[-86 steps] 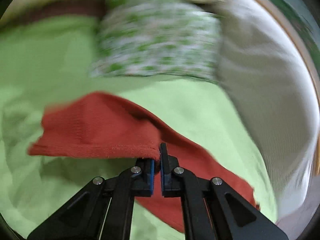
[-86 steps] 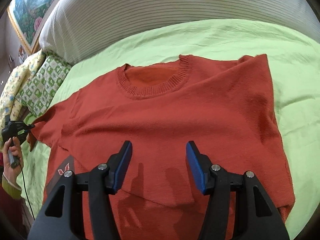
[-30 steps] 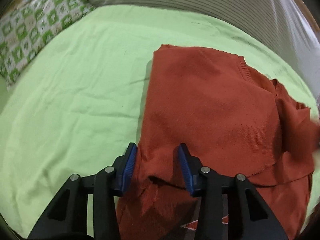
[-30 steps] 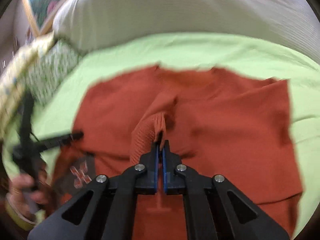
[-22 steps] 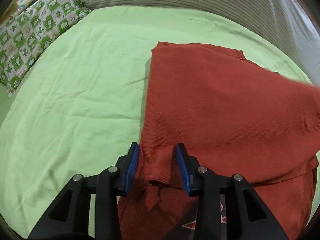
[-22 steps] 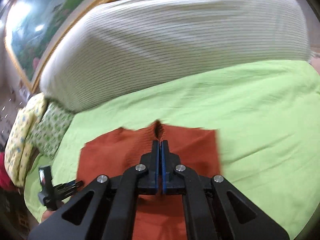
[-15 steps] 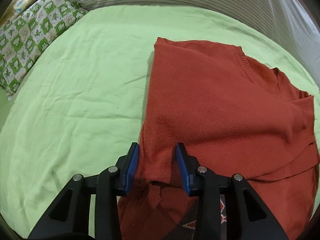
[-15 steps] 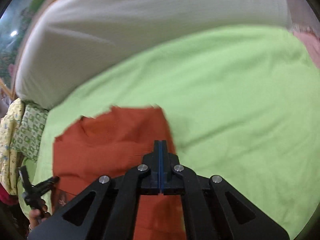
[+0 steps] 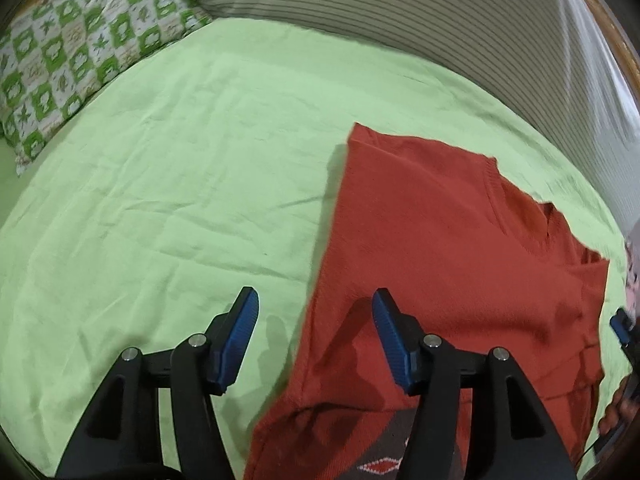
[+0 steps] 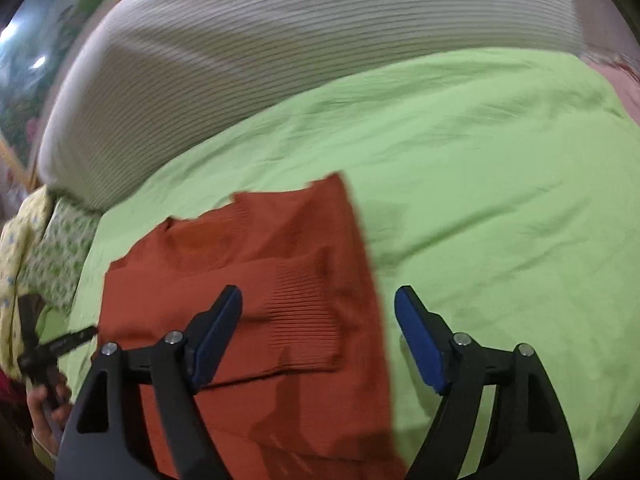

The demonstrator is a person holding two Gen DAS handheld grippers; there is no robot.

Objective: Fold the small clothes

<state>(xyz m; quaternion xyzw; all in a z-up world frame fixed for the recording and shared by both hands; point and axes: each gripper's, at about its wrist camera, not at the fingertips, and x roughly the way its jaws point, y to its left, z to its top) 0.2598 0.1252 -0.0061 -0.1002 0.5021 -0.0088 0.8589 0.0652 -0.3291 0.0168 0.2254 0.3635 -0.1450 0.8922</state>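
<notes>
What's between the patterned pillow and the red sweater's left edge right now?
In the left wrist view, only bare, wrinkled green sheet lies between the patterned pillow and the red sweater.

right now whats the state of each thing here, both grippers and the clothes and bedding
left gripper: open, holding nothing, over the sweater's left edge
right gripper: open, holding nothing, over the sweater's right edge
red sweater: flat on the sheet, both sleeves folded in
green sheet: spread, lightly wrinkled
patterned pillow: lying at the sheet's far corner
</notes>
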